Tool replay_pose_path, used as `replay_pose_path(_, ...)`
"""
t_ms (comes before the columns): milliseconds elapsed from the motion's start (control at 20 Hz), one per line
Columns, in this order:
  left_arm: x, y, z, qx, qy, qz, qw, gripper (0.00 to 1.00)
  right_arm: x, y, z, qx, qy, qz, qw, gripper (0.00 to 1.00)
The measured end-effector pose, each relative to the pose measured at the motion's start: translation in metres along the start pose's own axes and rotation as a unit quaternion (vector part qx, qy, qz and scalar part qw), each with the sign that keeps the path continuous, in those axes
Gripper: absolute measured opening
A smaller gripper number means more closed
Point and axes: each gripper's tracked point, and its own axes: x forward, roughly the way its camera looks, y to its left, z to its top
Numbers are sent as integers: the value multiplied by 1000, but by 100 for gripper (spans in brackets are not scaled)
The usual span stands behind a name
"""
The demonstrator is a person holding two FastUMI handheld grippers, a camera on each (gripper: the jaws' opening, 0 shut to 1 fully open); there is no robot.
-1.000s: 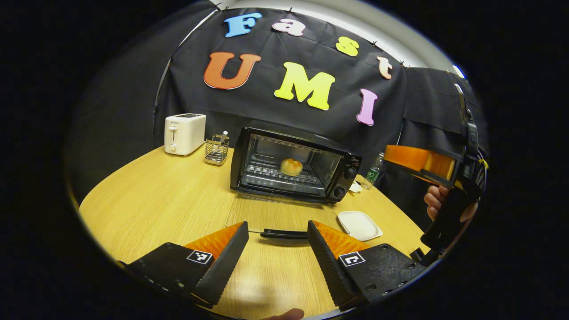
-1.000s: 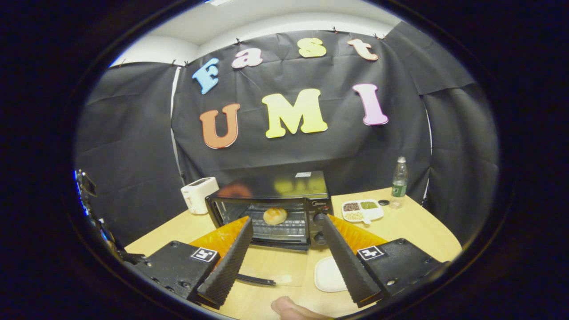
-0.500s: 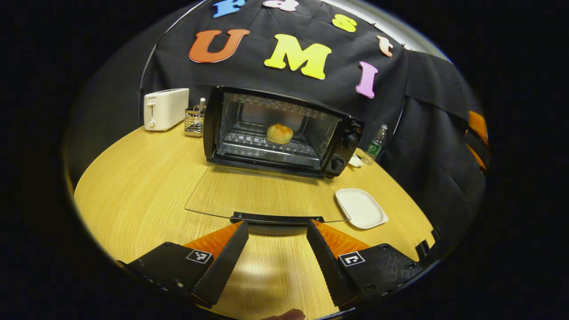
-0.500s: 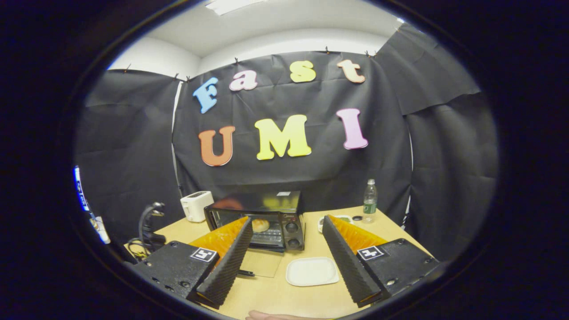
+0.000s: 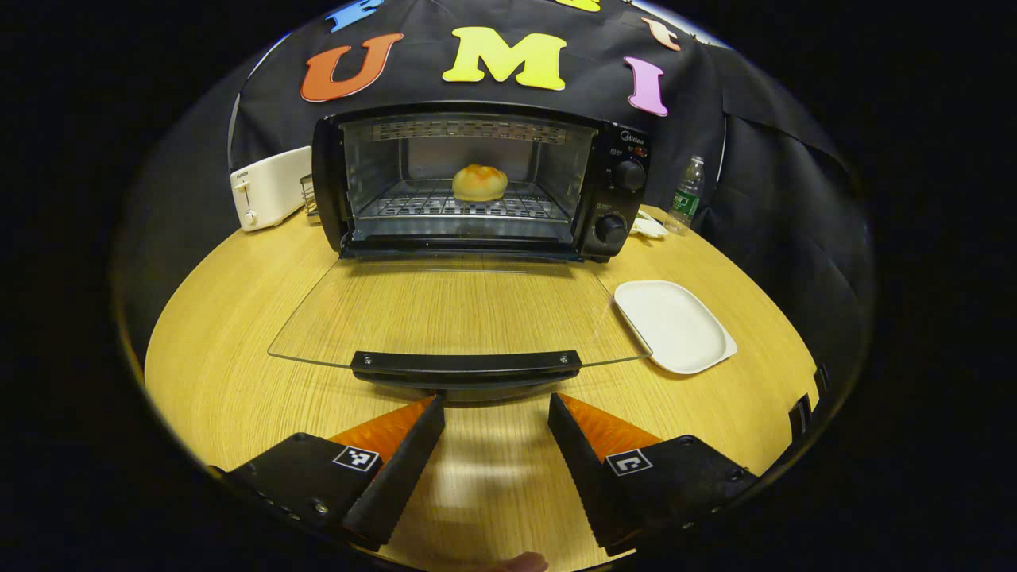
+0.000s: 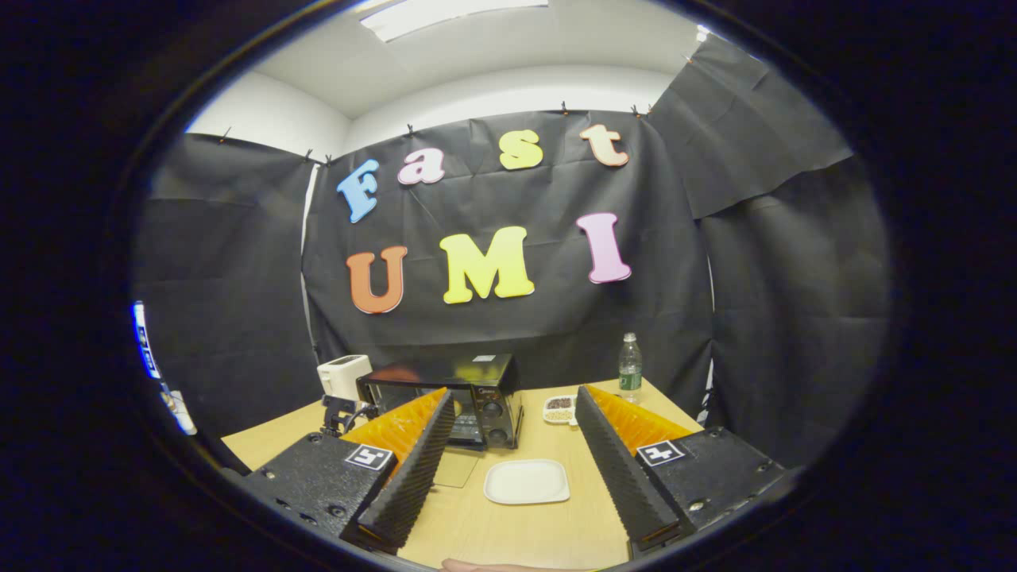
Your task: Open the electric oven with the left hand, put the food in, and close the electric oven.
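While the bun (image 5: 479, 182) is sitting inside the oven (image 5: 477, 183) at 12 o'clock | left gripper (image 5: 494, 413) is gaping before the door handle (image 5: 466, 367) | risk: misaligned fingers slipping off, door dropping.

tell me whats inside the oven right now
A single round bun sits on the wire rack inside the oven, whose glass door lies folded down flat. The oven floor under the rack cannot be made out.
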Motion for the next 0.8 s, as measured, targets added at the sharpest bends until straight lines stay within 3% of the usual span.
replay_pose_path(50,1,1,2,8,-3,9,1000,100,-1,-2,0,0,-1,-1,1000,92)
replay_pose_path(100,1,2,1,18,4,16,1000,87,-1,-4,-2,1,-1,-2,1000,92)
replay_pose_path(150,1,1,0,26,10,25,999,86,-1,-5,-4,2,0,-3,1000,92)
replay_pose_path(550,-1,3,8,20,15,51,998,87,-6,-4,0,3,-6,7,1000,92)
replay_pose_path(800,-10,5,31,32,-16,66,997,87,-9,-13,2,8,-11,0,1000,92)
